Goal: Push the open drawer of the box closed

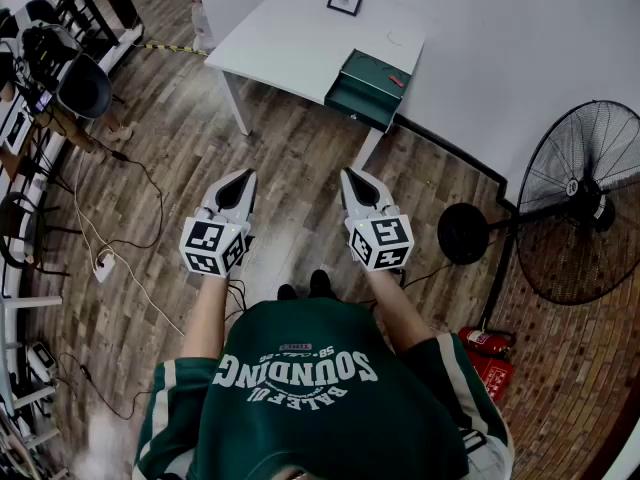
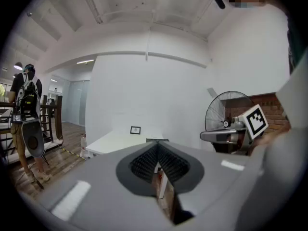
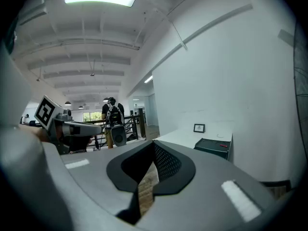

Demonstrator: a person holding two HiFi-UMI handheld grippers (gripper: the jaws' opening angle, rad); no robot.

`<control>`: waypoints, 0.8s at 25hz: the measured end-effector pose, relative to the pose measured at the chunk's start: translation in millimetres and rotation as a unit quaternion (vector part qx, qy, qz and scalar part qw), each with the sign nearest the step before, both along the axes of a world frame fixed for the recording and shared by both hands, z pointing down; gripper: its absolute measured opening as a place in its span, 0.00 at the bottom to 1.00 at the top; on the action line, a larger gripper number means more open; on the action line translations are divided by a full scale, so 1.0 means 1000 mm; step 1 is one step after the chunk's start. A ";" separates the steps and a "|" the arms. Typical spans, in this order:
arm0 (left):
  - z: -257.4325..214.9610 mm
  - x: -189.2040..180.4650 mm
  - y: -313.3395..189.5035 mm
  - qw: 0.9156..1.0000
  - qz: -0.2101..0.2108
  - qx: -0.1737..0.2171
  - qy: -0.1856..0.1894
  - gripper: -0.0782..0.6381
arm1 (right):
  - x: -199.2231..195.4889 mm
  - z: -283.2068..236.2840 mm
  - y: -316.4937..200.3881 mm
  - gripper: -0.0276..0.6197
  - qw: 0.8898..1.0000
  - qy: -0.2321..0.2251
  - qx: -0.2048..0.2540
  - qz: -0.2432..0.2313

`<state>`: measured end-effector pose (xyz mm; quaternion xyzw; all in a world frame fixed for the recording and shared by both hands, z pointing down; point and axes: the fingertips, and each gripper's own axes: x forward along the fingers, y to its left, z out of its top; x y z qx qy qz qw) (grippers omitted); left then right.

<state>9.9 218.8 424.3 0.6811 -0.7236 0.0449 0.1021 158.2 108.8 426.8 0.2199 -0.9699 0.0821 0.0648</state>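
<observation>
A dark green box (image 1: 372,80) stands at the right end of a white table (image 1: 290,43), and its drawer (image 1: 358,103) sticks out toward me. A small red item (image 1: 397,80) lies on the box top. I stand well back from the table with both grippers held out over the wooden floor. My left gripper (image 1: 243,176) and right gripper (image 1: 352,175) are shut and hold nothing. In the right gripper view the box (image 3: 214,146) lies ahead and to the right of the jaw tips (image 3: 154,146). In the left gripper view the closed tips (image 2: 157,146) point at the table (image 2: 113,141).
A framed card (image 1: 344,1) lies at the table's far side. A big standing fan (image 1: 585,203) and a red fire extinguisher (image 1: 482,344) are on my right by a brick wall. Cables (image 1: 120,258) and chairs (image 1: 80,83) are to my left. A person (image 3: 113,121) stands far off.
</observation>
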 end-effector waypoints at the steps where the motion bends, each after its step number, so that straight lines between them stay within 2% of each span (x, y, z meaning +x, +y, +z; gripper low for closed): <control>1: 0.001 0.000 -0.001 1.000 -0.001 -0.001 0.002 0.18 | -0.002 0.001 -0.001 0.05 1.000 0.000 0.001 -0.004; 12: 0.010 0.001 -0.030 1.000 -0.023 -0.005 0.013 0.18 | -0.009 0.002 -0.029 0.05 0.999 -0.004 0.020 -0.033; 20: 0.015 -0.001 -0.043 0.998 -0.057 -0.005 0.019 0.18 | -0.018 0.012 -0.046 0.05 0.997 -0.006 0.008 -0.075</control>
